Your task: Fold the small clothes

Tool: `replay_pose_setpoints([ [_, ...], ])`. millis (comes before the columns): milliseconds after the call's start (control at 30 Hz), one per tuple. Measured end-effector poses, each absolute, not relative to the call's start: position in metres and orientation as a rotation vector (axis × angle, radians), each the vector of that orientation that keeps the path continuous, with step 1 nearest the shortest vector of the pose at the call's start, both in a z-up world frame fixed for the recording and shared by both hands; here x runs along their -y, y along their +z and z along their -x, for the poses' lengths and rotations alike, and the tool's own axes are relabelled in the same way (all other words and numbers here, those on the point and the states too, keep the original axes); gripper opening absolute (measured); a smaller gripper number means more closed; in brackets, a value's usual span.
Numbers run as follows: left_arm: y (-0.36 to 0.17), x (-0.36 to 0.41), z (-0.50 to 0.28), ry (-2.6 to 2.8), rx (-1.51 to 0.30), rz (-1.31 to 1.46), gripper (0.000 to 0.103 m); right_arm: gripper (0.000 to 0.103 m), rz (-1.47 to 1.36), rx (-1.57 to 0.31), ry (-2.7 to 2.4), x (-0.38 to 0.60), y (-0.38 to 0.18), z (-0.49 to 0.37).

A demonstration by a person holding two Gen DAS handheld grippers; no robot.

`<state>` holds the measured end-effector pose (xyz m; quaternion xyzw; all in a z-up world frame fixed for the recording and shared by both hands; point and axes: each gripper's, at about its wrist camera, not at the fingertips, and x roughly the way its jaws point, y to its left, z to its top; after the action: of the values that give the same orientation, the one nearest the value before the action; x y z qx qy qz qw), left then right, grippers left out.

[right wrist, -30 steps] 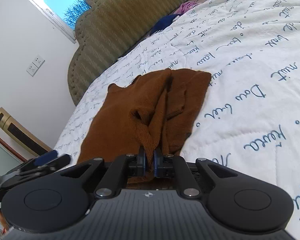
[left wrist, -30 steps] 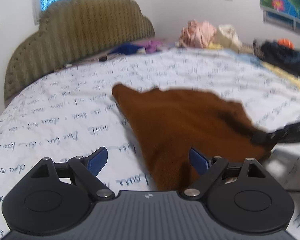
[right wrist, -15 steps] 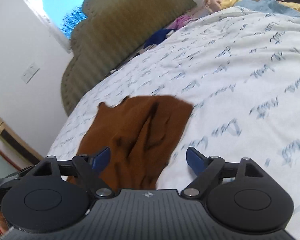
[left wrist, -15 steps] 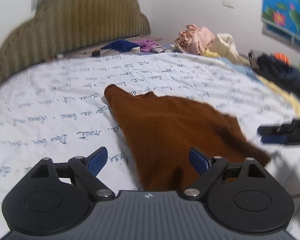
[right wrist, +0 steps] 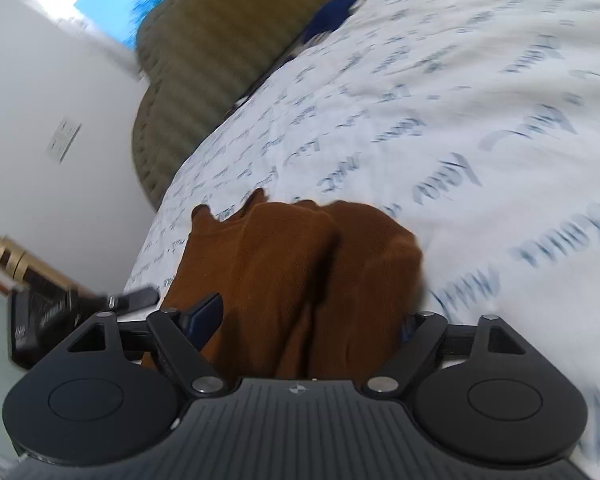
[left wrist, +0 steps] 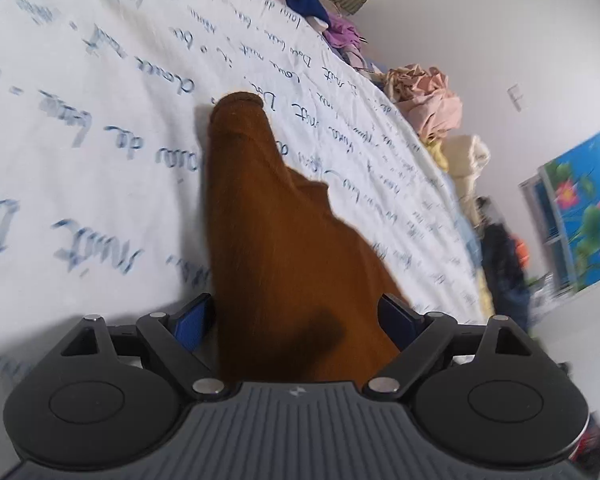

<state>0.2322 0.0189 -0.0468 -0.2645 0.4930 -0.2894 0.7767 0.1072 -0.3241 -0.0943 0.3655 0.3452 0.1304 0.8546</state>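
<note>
A brown knitted garment (left wrist: 276, 220) lies spread on the white bedsheet (left wrist: 100, 128), one narrow end pointing away in the left wrist view. My left gripper (left wrist: 296, 316) is open and low over its near part; the cloth runs between the fingers without being pinched. In the right wrist view the same brown garment (right wrist: 284, 256) lies folded over with a crease down its middle. My right gripper (right wrist: 306, 316) hovers at its near edge, jaws wide and closing slightly, cloth between them but not pressed. The other gripper (right wrist: 132, 300) shows as a dark blur at the left.
A padded olive headboard (right wrist: 204, 60) stands at the bed's far end with blue and purple clothes (left wrist: 304, 0) by it. A pile of pink and cream clothes (left wrist: 428, 96) and dark clothes (left wrist: 500, 264) sit along the far bed edge near the wall.
My right gripper let go of the pinched brown fold, opened wide and drew back. My left gripper rolled sharply and moved in close over the garment's near end.
</note>
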Motion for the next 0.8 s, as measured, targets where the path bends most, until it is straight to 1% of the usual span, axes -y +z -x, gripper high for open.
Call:
replay_pose_setpoints([
  [100, -0.053, -0.011, -0.252, -0.64, -1.064, 0.604, 0.088, 0.078, -0.76, -0.728, 0.346, 0.32, -0.095, -0.129],
  [167, -0.054, -0.002, -0.263, -0.638, -1.057, 0.591, 0.088, 0.069, -0.769, -0.737, 0.375, 0.32, -0.098, -0.143],
  [200, -0.054, 0.002, -0.269, -0.64, -1.049, 0.574, 0.088, 0.067, -0.765, -0.741, 0.384, 0.319, -0.099, -0.149],
  [233, -0.053, 0.007, -0.273, -0.628, -1.036, 0.551, 0.086, 0.061, -0.76, -0.743, 0.395, 0.318, -0.099, -0.154],
  [267, -0.053, 0.011, -0.277, -0.617, -1.026, 0.531, 0.081, 0.054, -0.761, -0.749, 0.397, 0.318, -0.101, -0.159],
  [300, -0.052, 0.016, -0.281, -0.611, -1.019, 0.511, 0.072, 0.051, -0.769, -0.756, 0.398, 0.32, -0.103, -0.165],
  [333, -0.052, 0.021, -0.285, -0.6, -1.013, 0.489, 0.055, 0.042, -0.78, -0.758, 0.397, 0.322, -0.104, -0.169],
  [367, -0.052, 0.026, -0.288, -0.583, -1.014, 0.457, 0.045, 0.032, -0.791, -0.762, 0.392, 0.324, -0.106, -0.172],
  [400, -0.052, 0.027, -0.289, -0.569, -1.016, 0.419, 0.029, 0.029, -0.8, -0.766, 0.387, 0.326, -0.108, -0.175],
  [467, -0.051, 0.036, -0.287, -0.558, -1.001, 0.337, 0.014, 0.023, -0.789, -0.756, 0.392, 0.326, -0.109, -0.173],
  [533, -0.043, 0.041, -0.275, -0.563, -0.942, 0.267, 0.012, 0.022, -0.71, -0.732, 0.379, 0.32, -0.1, -0.166],
  [800, 0.003, 0.08, -0.251, -0.628, -0.717, 0.093, 0.012, 0.02, -0.47, -0.568, 0.313, 0.319, -0.044, -0.14],
])
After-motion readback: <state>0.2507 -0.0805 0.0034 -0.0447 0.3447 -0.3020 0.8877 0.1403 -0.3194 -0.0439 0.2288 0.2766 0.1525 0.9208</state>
